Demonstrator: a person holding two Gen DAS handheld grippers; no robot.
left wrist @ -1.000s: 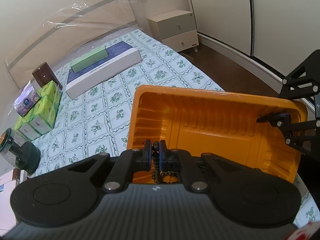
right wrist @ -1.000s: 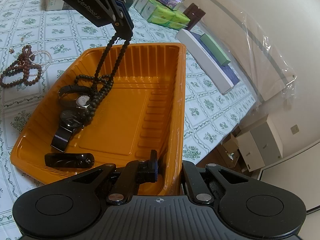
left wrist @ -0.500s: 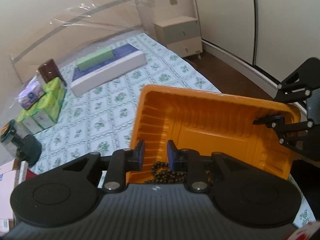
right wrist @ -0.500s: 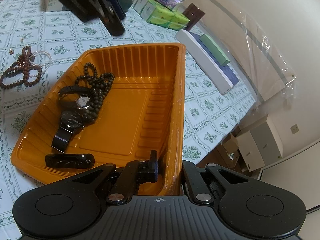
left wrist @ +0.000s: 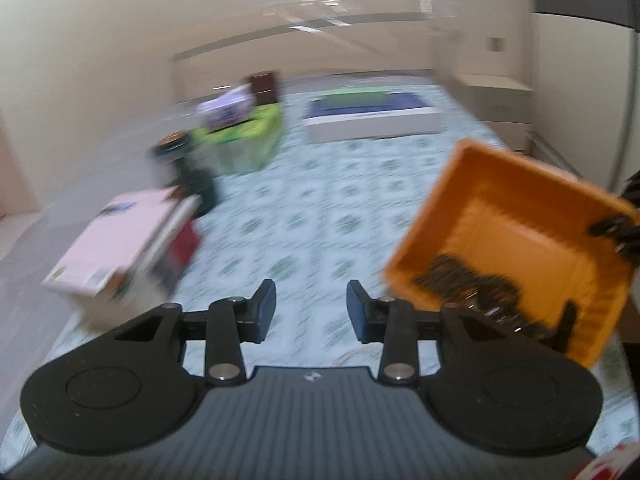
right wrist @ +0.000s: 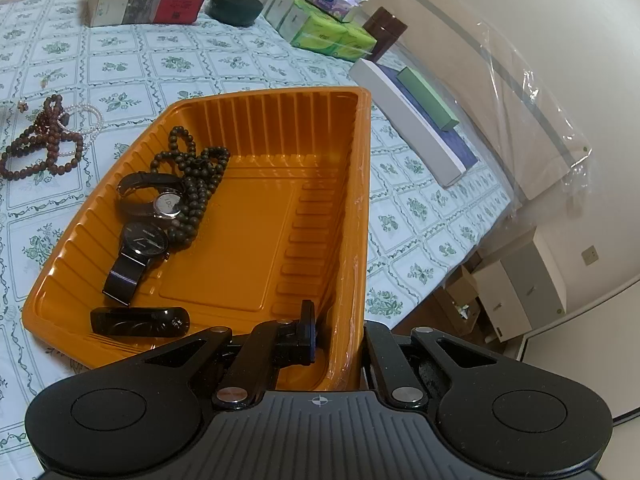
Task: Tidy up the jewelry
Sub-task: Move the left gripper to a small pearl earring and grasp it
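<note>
Right claw [right wrist: 336,344] pinching near wall of orange tray [right wrist: 362,184] at 6 o'clock. Inside tray, near to far along 9 o'clock side: black band [right wrist: 140,322], dark watch [right wrist: 138,254], silver-faced watch [right wrist: 154,198], dark bead strand [right wrist: 192,176]. Brown beads [right wrist: 44,140] and pearl bracelet [right wrist: 86,114] on bed [right wrist: 132,64], 10 o'clock. Left claw [left wrist: 311,312] empty, jaws opening, over bed; tray at 3 o'clock.
</note>
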